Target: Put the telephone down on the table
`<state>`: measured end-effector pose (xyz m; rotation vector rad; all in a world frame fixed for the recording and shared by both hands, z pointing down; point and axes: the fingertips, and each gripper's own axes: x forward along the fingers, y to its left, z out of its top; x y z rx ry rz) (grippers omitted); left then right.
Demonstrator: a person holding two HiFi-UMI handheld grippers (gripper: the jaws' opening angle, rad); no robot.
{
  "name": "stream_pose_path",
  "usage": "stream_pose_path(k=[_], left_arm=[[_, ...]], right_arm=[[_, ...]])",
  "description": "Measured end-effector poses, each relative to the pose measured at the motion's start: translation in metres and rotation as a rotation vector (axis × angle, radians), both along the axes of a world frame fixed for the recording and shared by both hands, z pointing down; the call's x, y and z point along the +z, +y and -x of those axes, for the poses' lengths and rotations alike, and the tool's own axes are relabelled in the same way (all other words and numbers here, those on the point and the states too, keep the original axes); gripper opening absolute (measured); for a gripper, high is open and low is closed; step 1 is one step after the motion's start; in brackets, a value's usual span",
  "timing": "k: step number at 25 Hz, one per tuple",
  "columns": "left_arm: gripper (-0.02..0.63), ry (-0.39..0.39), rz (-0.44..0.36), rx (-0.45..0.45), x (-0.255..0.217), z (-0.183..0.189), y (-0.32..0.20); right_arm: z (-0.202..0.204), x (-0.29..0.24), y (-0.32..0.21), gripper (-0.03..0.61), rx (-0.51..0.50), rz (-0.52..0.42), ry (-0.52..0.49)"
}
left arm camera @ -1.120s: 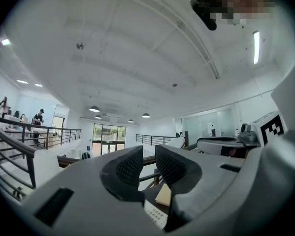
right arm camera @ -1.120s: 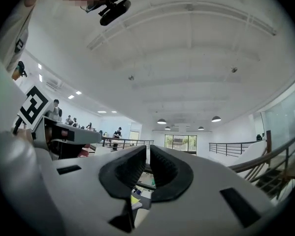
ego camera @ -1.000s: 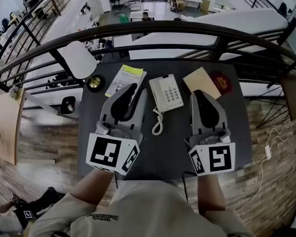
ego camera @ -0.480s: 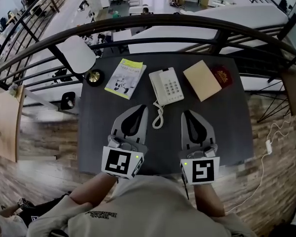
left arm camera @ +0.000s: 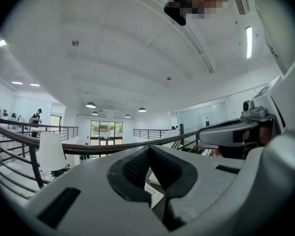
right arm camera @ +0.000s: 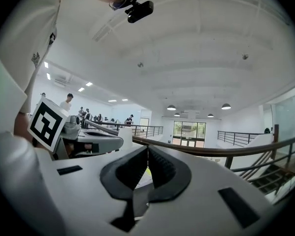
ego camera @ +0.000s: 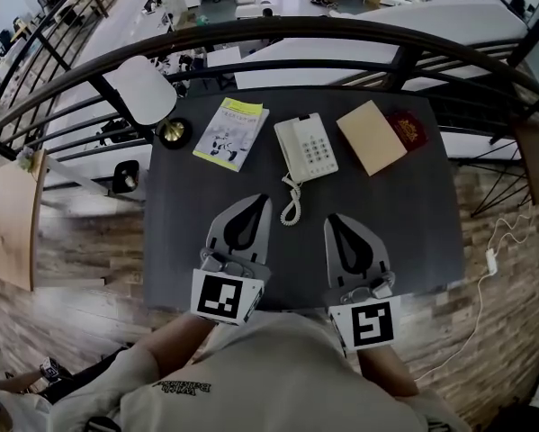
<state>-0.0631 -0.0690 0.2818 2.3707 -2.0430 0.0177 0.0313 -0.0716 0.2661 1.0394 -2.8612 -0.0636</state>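
Left gripper (ego camera: 261,198) clenched empty, right gripper (ego camera: 330,217) closing empty; both drawn back from the telephone (ego camera: 307,148).

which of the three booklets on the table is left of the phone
The white booklet with the yellow-green top edge; the tan one and the dark red one both lie right of the telephone.

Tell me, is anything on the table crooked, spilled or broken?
Nothing looks spilled or broken. The white telephone sits flat on the dark table, its curly cord trailing toward the near edge. The yellow booklet and tan pad lie a bit slanted, and the pad covers an edge of a red booklet.
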Motion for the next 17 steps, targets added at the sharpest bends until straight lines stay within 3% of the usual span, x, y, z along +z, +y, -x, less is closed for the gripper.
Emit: stream_pose_path(k=[9, 17], left_arm=[[0.005, -0.037, 0.022, -0.015, 0.003, 0.004, -0.006], [0.005, -0.058, 0.019, 0.007, 0.012, -0.004, -0.004]], right_arm=[[-0.002, -0.022, -0.006, 0.005, 0.0, -0.036, -0.017], [-0.002, -0.008, -0.007, 0.005, 0.008, -0.055, -0.011]])
